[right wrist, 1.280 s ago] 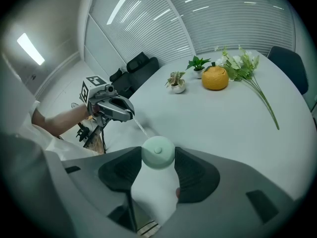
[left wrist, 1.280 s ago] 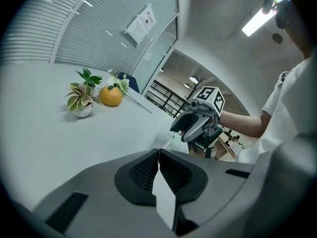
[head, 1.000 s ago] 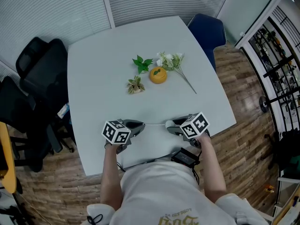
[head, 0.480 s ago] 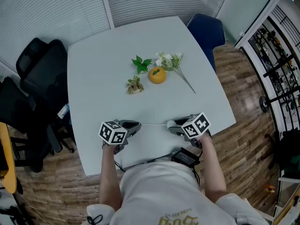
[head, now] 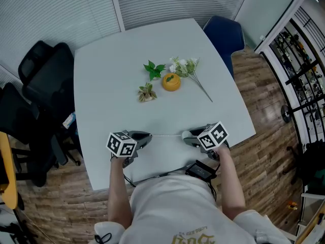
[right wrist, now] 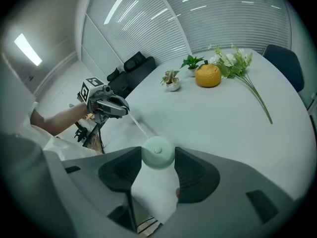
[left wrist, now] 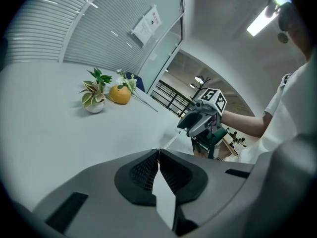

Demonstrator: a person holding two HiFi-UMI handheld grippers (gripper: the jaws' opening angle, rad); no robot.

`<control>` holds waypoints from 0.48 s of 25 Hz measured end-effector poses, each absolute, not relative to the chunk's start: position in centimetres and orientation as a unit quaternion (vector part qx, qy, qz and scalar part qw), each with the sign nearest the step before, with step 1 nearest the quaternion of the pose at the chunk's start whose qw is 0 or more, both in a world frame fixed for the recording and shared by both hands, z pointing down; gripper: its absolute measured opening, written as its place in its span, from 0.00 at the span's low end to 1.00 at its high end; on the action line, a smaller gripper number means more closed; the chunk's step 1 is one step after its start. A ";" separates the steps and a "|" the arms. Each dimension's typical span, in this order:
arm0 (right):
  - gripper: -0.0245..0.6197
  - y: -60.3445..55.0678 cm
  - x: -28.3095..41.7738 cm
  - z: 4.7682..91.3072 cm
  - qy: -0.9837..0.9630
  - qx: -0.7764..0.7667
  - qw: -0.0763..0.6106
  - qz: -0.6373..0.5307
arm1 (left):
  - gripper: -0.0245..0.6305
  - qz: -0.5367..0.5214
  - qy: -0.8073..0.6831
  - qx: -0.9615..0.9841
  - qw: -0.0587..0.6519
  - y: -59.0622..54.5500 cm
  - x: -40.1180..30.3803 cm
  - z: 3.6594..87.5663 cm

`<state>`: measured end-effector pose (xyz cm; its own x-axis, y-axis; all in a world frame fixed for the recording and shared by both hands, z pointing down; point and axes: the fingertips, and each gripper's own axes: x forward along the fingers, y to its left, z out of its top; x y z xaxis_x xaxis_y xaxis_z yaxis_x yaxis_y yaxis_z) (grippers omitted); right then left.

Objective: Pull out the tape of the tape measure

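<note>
Right gripper (head: 187, 135) clamps tape measure (right wrist: 157, 152); left gripper (head: 147, 135) pinches tape (head: 166, 134), stretched between both.

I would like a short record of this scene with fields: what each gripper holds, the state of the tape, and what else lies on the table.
left gripper: shut on the tape, at its end
right gripper: shut on the round pale green case
tape: pulled out, a straight line from one gripper to the other
table: white
other things: orange fruit, flowers, two small plants, all farther back, apart from the grippers
</note>
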<state>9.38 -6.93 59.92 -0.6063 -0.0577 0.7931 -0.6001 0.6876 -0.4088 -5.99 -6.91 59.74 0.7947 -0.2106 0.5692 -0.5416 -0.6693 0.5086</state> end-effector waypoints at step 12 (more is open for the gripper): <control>0.39 -6.9 9.6 60.5 -0.821 0.202 0.411 0.341 | 0.06 0.262 -0.229 0.868 0.354 -7.0 -7.7 60.9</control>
